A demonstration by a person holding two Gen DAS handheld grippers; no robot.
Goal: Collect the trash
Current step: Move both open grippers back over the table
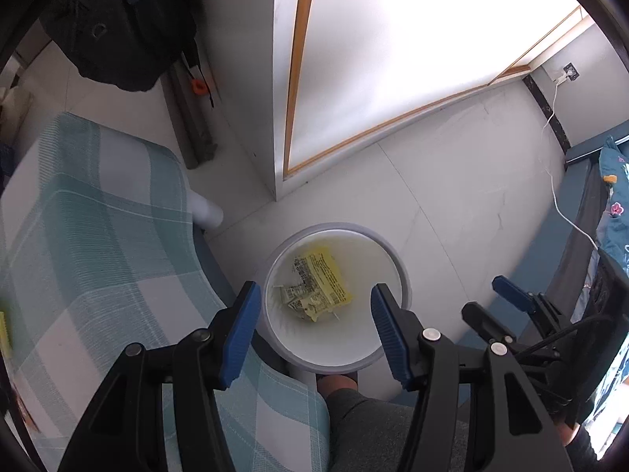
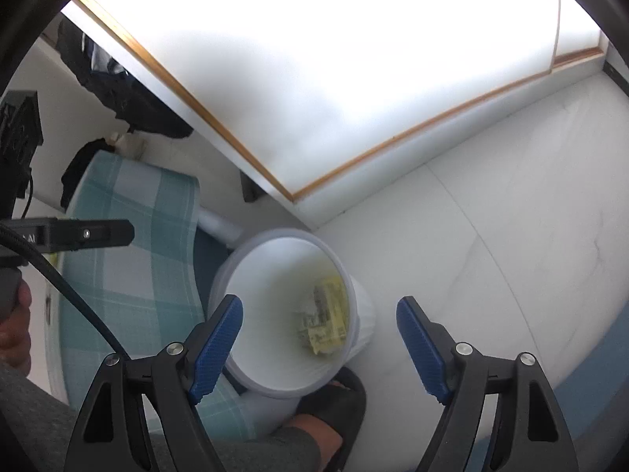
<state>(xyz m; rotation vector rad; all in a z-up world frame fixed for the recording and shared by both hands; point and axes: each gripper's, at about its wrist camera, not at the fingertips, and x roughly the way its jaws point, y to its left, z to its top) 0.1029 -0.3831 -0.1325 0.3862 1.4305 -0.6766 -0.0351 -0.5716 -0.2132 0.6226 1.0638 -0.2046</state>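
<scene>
The left gripper (image 1: pixel 314 314) hangs over the white bin (image 1: pixel 397 271), jaws apart with nothing between them. The right gripper (image 2: pixel 318 338) hovers just beside it, jaws wide apart and empty. A yellow wrapper (image 1: pixel 322 279) lies crumpled at the bottom of the bin, which stands on the floor (image 1: pixel 452 181) against the checked surface's (image 1: pixel 98 236) edge.

White tile floor (image 1: pixel 452 181), wood-trimmed wall panel (image 1: pixel 393 59), plaid tablecloth (image 1: pixel 98 236).
</scene>
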